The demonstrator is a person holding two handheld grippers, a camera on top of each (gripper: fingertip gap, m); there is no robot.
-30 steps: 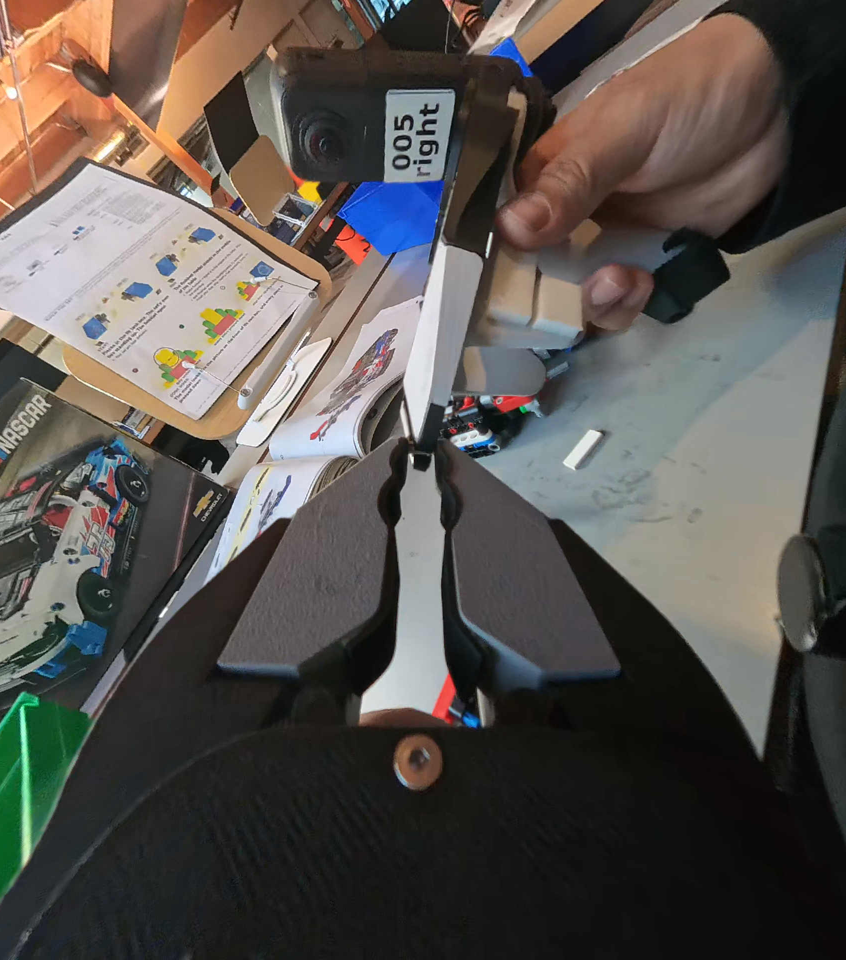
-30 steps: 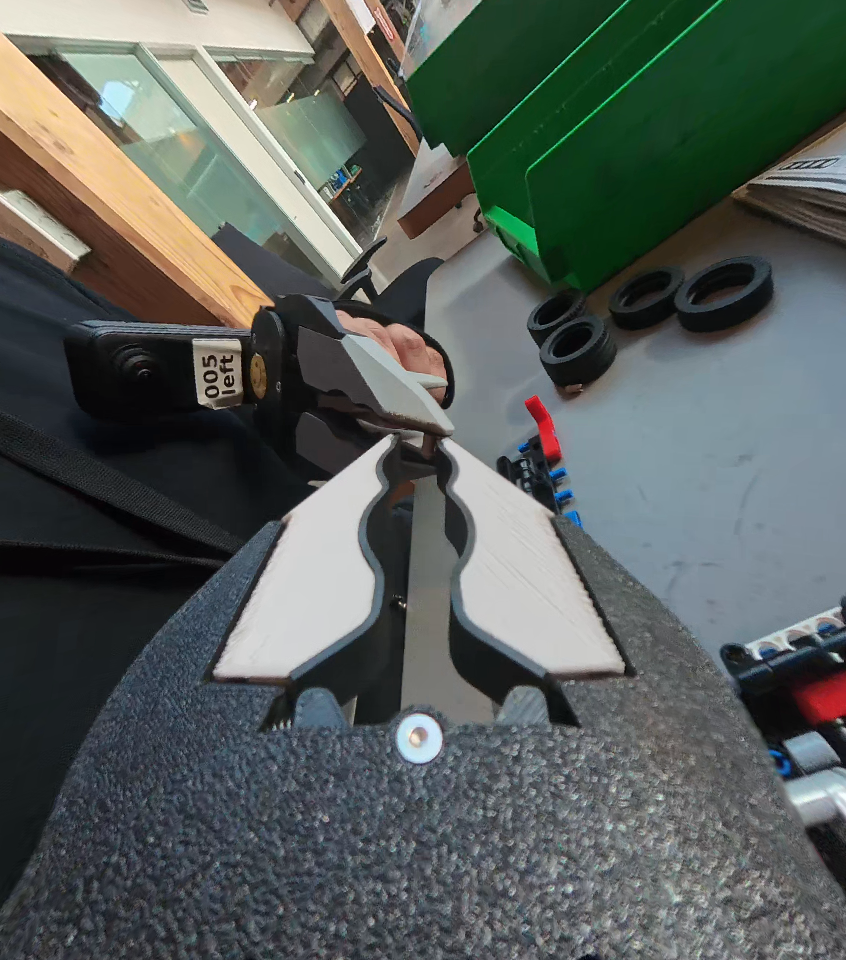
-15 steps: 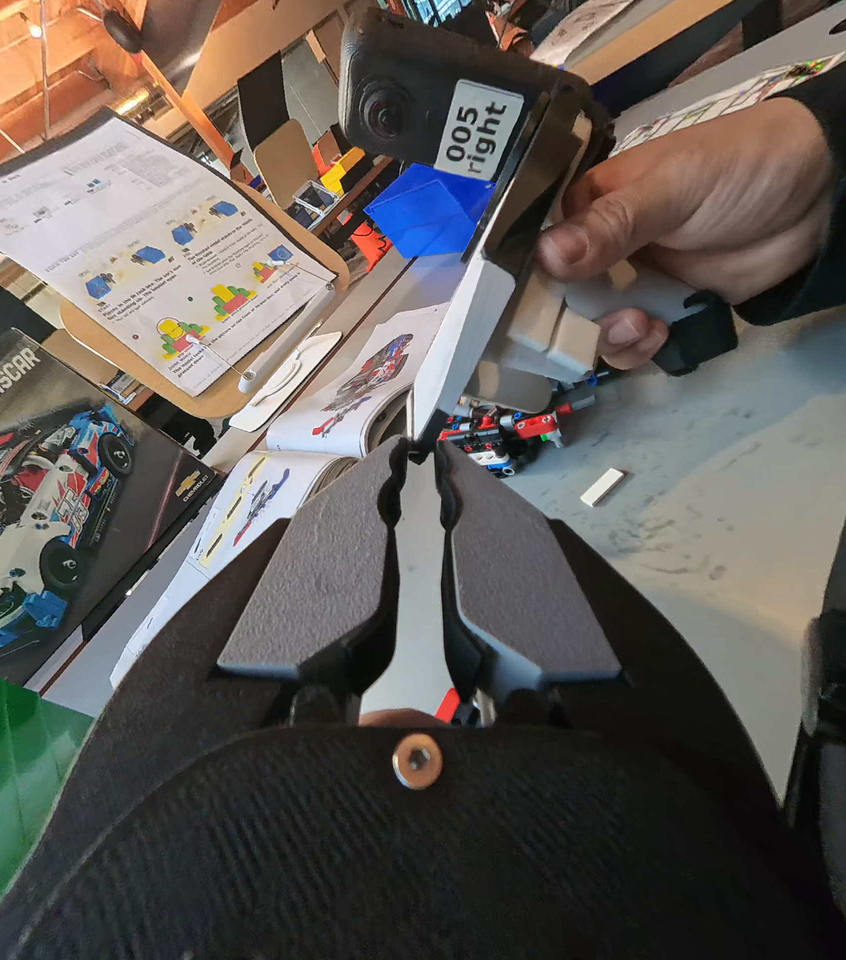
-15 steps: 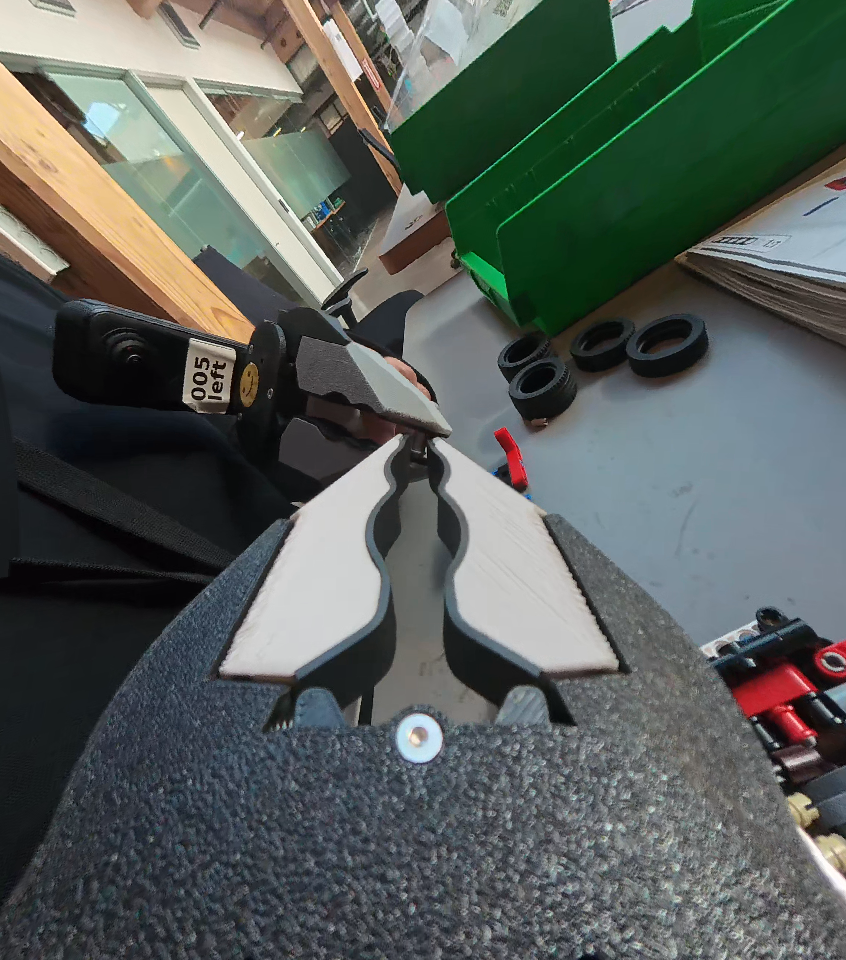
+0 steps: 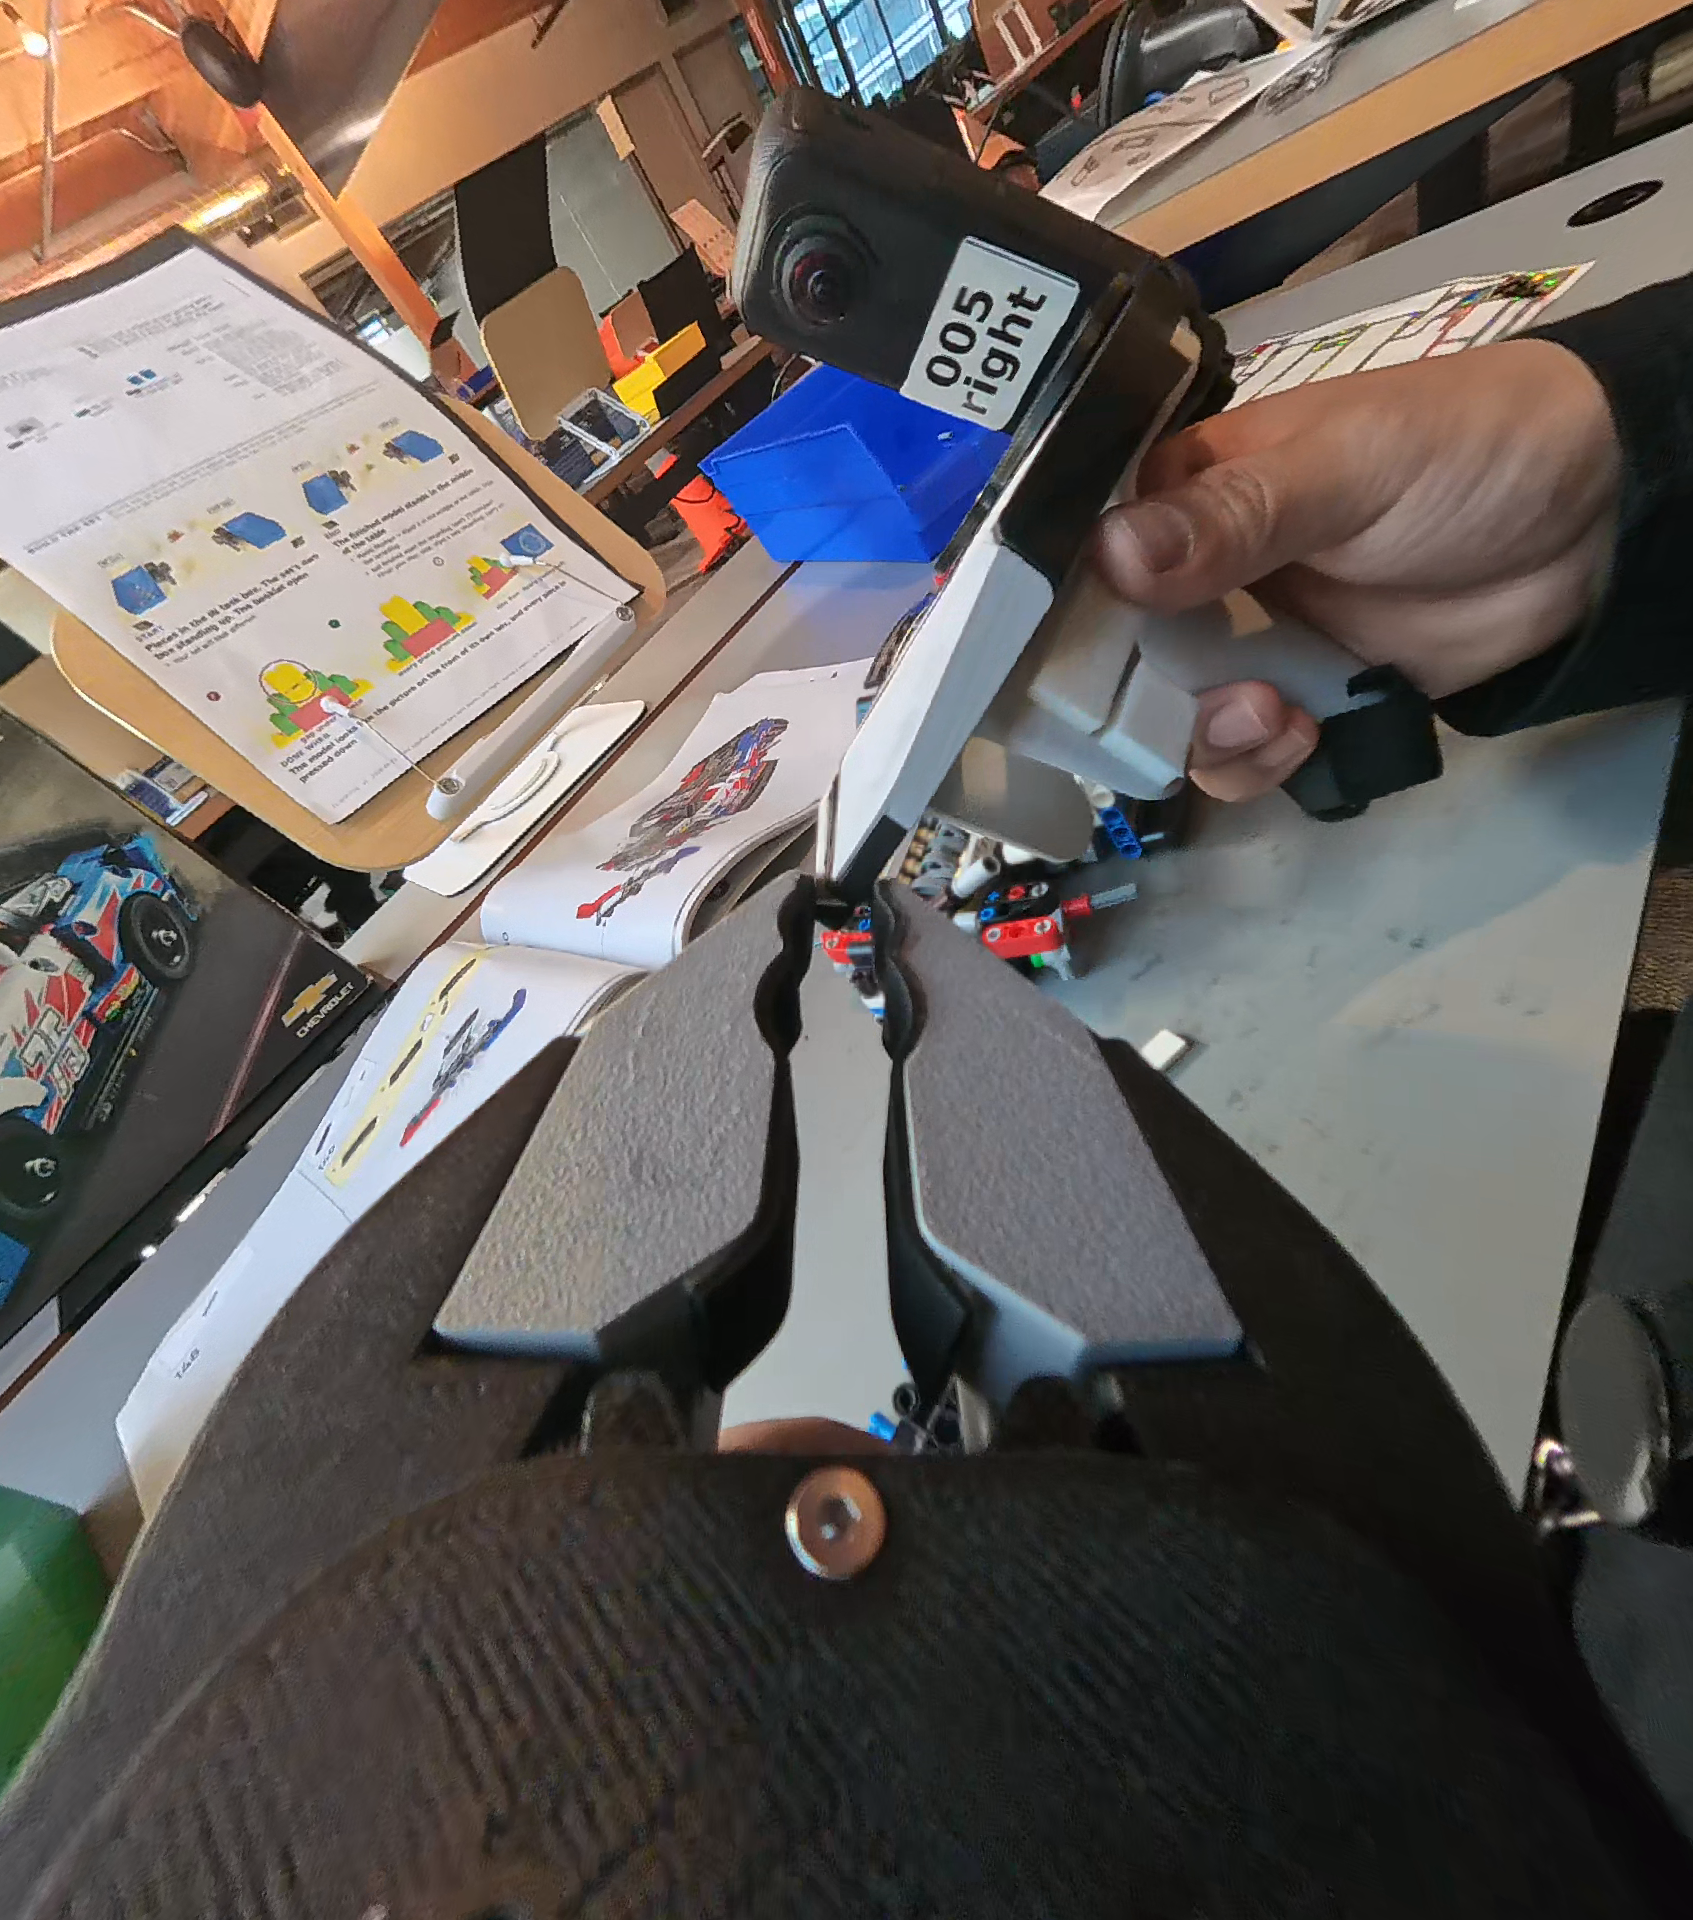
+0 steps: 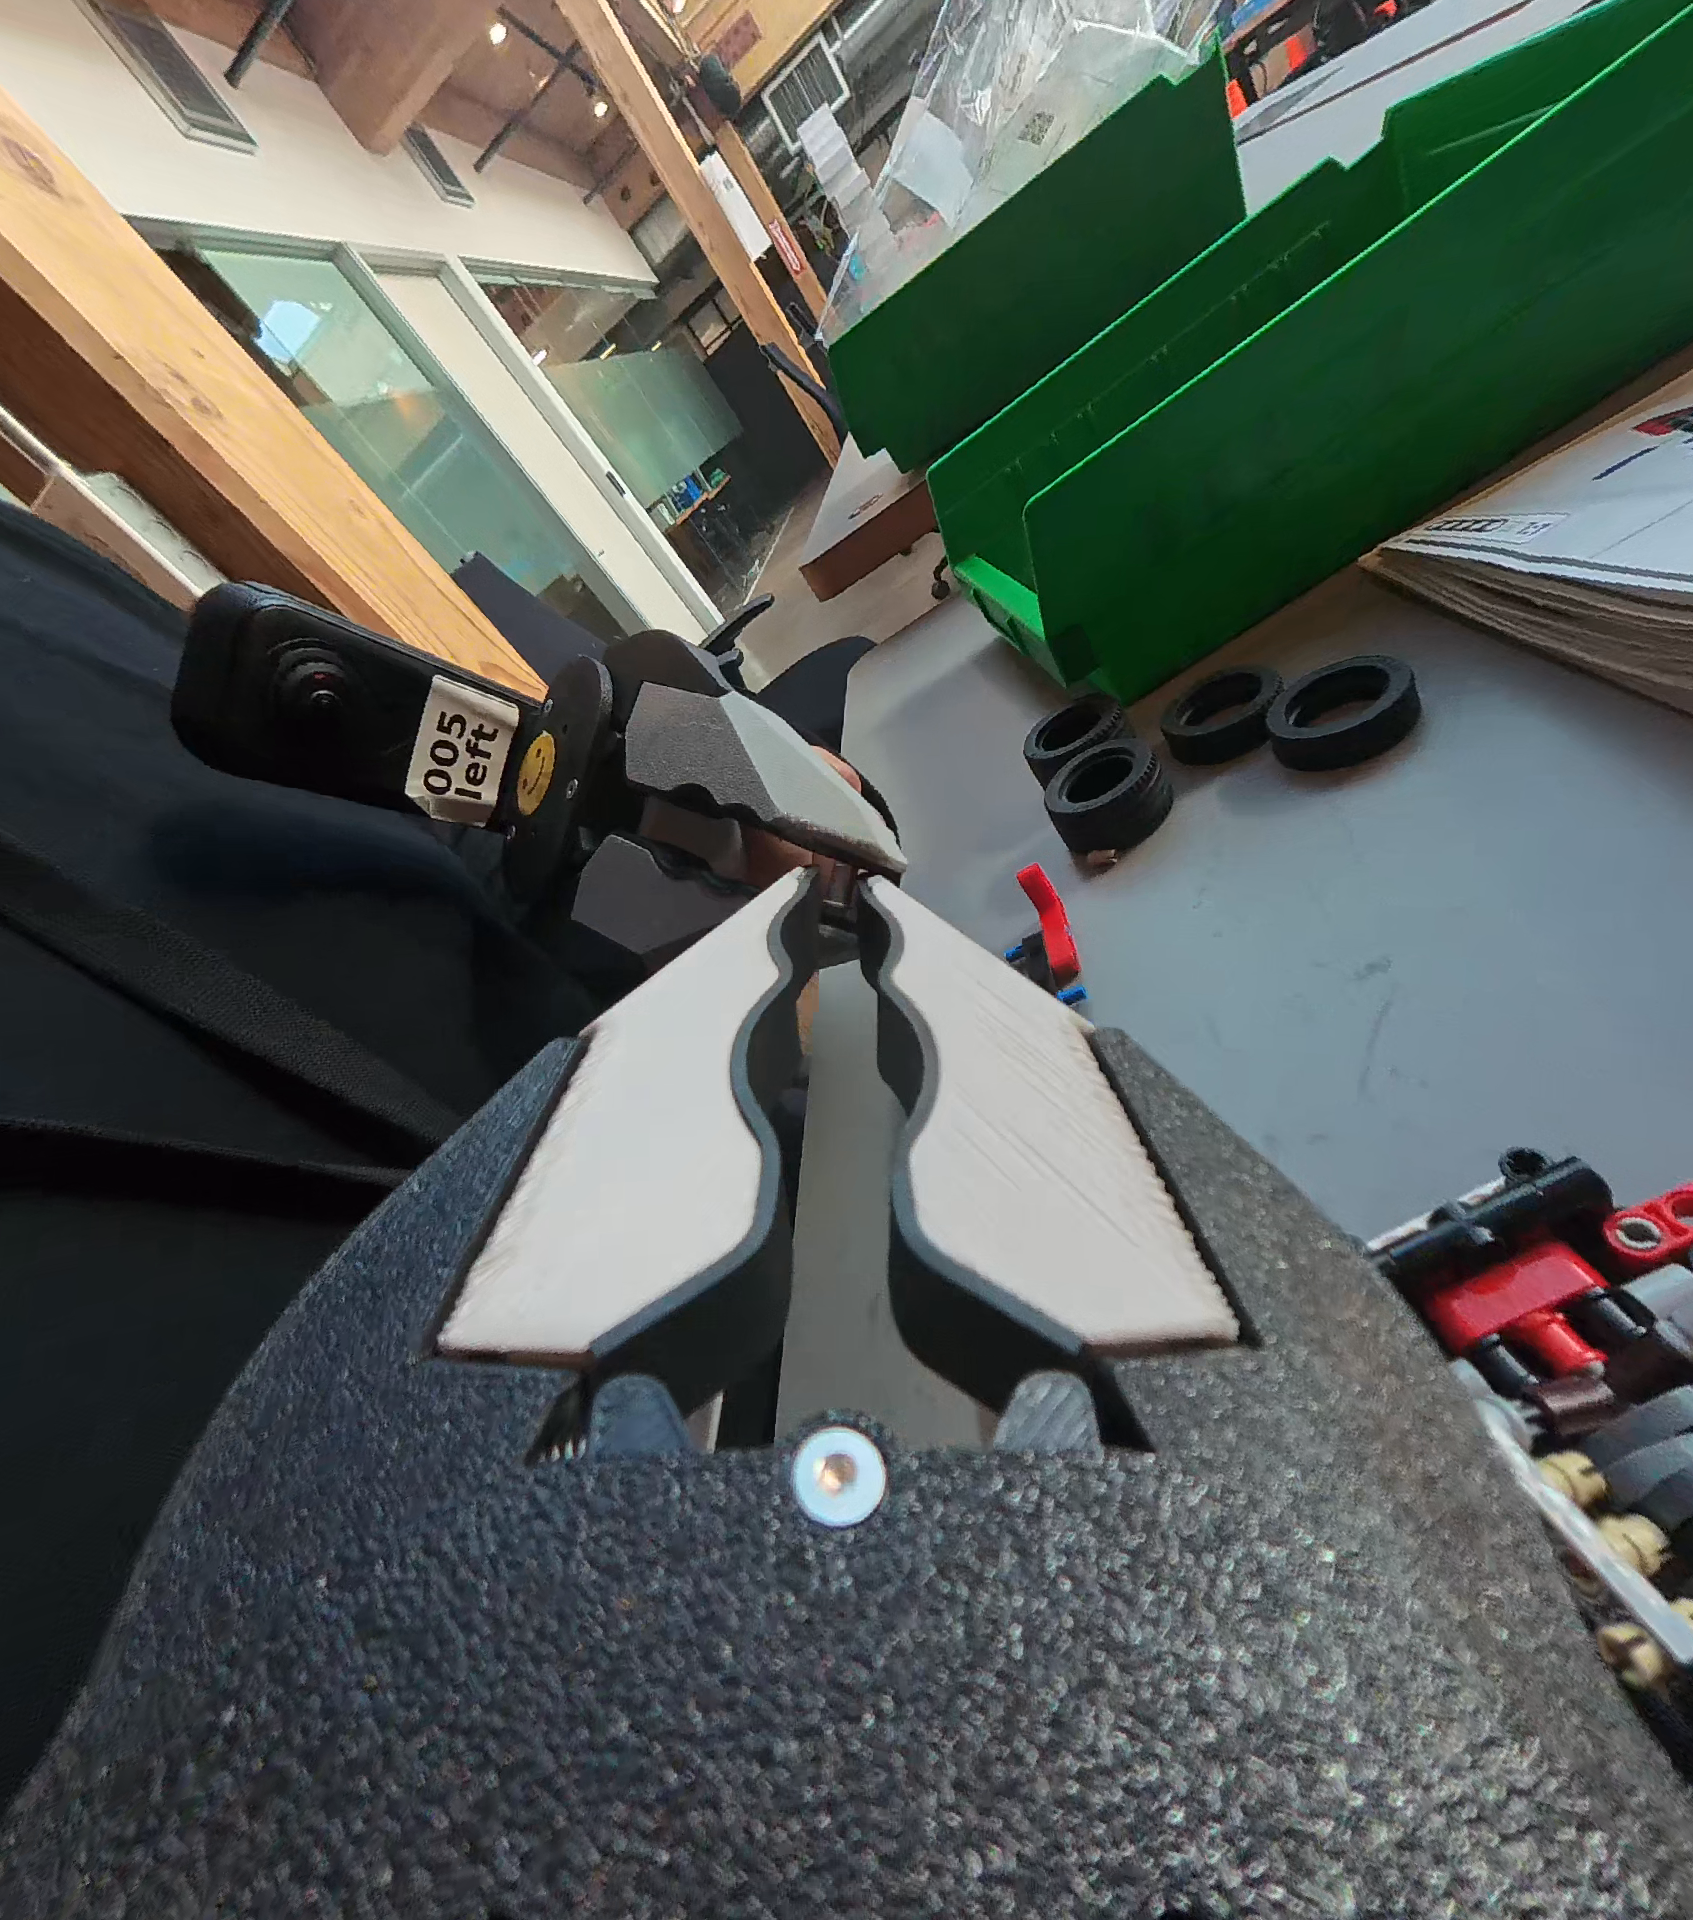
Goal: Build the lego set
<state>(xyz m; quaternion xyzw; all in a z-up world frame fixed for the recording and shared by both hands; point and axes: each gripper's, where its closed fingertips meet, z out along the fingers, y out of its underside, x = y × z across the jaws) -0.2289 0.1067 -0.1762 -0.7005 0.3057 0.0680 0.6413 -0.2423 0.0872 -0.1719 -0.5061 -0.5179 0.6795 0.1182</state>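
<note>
My left gripper (image 5: 840, 906) and my right gripper (image 6: 834, 891) meet tip to tip above the grey table (image 5: 1361, 1049). A small dark lego piece (image 6: 834, 906) sits pinched between the right fingertips, and the left gripper's tips close on the same spot. The right gripper (image 5: 834, 878), held by a hand, comes down from the upper right in the left wrist view. The left gripper (image 6: 878, 847) shows on its side in the right wrist view. The partly built lego model (image 5: 1018, 925) lies on the table behind the tips; it also shows at lower right in the right wrist view (image 6: 1600, 1309).
Several black tyres (image 6: 1226, 717) and a red lego piece (image 6: 1050, 930) lie on the table before green bins (image 6: 1341, 364). An open instruction booklet (image 5: 696, 790), the set's box (image 5: 42, 987), a sheet on a stand (image 5: 229, 520) and a small white piece (image 5: 1162, 1049) are nearby. My left and right fingertips are right by each other.
Both grippers have stayed tip to tip and shifted together; the views have tilted, so the lego model shows more in both. The jaws look about as closed as before.
</note>
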